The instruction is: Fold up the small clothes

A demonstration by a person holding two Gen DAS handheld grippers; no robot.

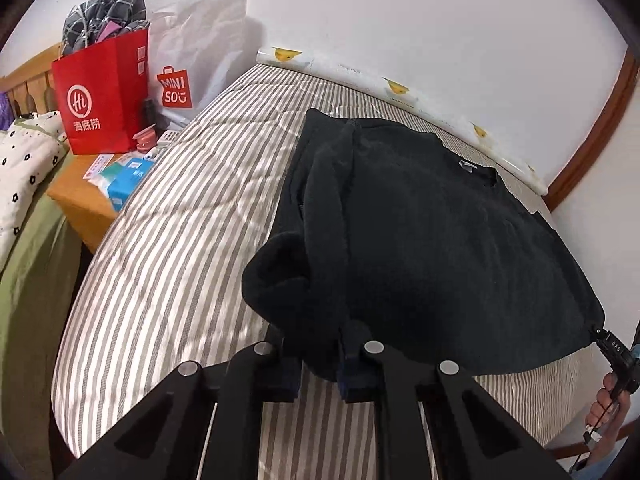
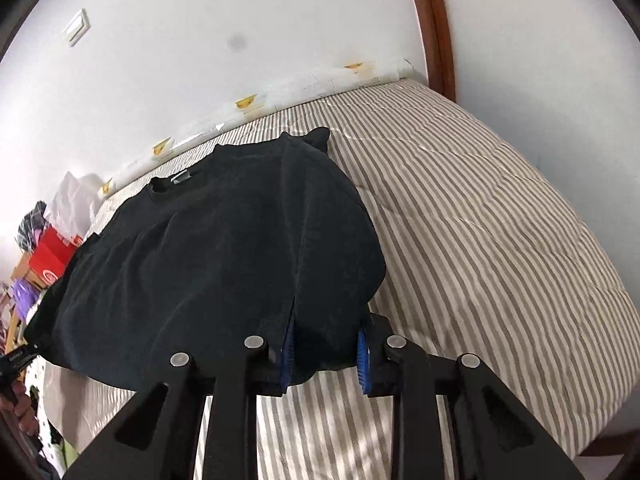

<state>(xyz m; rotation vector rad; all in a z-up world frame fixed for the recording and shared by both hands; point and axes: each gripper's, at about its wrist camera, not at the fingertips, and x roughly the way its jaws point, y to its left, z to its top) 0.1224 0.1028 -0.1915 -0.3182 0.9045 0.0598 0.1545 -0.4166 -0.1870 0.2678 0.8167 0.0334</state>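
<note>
A black sweater (image 1: 420, 232) lies on the striped bed (image 1: 180, 220), collar toward the wall, both sleeves folded onto its body. My left gripper (image 1: 319, 364) is shut on the sweater's bottom left corner. My right gripper (image 2: 326, 354) is shut on the sweater's (image 2: 208, 256) bottom right corner and holds it a little above the bed (image 2: 480, 216). The right gripper also shows at the right edge of the left wrist view (image 1: 612, 350). The hem hangs between the two grippers.
A wooden nightstand (image 1: 76, 196) left of the bed holds a red paper bag (image 1: 100, 96), a white Miniso bag (image 1: 188, 68) and a blue tissue pack (image 1: 128, 180). The wall (image 2: 240, 20) runs along the bed's far side. A second bed with green cover (image 1: 32, 272) stands left.
</note>
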